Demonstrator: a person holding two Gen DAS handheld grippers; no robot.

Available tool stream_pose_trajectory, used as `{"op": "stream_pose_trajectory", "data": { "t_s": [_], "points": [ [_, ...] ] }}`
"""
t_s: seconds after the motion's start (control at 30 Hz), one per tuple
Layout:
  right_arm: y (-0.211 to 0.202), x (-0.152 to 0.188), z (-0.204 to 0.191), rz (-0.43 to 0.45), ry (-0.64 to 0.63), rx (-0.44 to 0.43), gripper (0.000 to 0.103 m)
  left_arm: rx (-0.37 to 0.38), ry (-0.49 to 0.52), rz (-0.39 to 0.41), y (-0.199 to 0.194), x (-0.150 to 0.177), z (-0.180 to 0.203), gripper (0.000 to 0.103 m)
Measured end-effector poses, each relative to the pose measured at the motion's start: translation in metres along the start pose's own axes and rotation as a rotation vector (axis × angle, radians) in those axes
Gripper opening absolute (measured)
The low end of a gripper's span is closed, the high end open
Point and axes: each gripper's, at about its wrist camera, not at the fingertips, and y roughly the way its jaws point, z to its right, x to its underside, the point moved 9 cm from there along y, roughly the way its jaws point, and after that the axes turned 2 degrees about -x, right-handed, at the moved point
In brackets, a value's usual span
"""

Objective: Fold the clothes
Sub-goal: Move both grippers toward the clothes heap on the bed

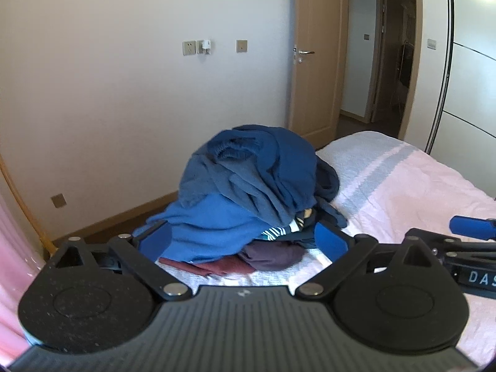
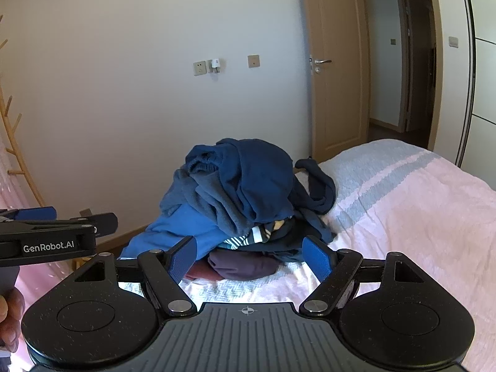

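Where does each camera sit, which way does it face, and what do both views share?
Left wrist: on the left gripper, facing the clothes pile on the bed; right gripper's side shows.
Right wrist: on the right gripper, same pile; left gripper and a hand show.
Shared: pile, bed, door.

Clothes pile (image 1: 248, 192): soft matt fleece, knit cloth. Bedspread (image 1: 403, 179): woven, textured. Door (image 1: 313, 62): smooth wood, metal handle (image 1: 305, 52).
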Motion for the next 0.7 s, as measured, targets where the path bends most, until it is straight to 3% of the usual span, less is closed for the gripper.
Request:
{"op": "stream_pose_trajectory", "data": {
  "t_s": [0.2, 0.33, 0.7],
  "points": [
    [-0.001, 0.003, 0.002, 0.000, -0.001, -0.003, 0.078, -0.046, 0.046, 0.022, -0.013, 0.008, 0.030, 0.097],
    [-0.002, 0.006, 0.003, -0.001, -0.001, -0.005, 0.078, 0.045, -0.036, -0.035, 0.003, 0.006, -0.001, 0.097],
    [-0.001, 0.010, 0.004, -0.003, 0.001, -0.008, 0.078, 0.035, -0.049, -0.060, 0.002, 0.008, -0.001, 0.098]
  ]
}}
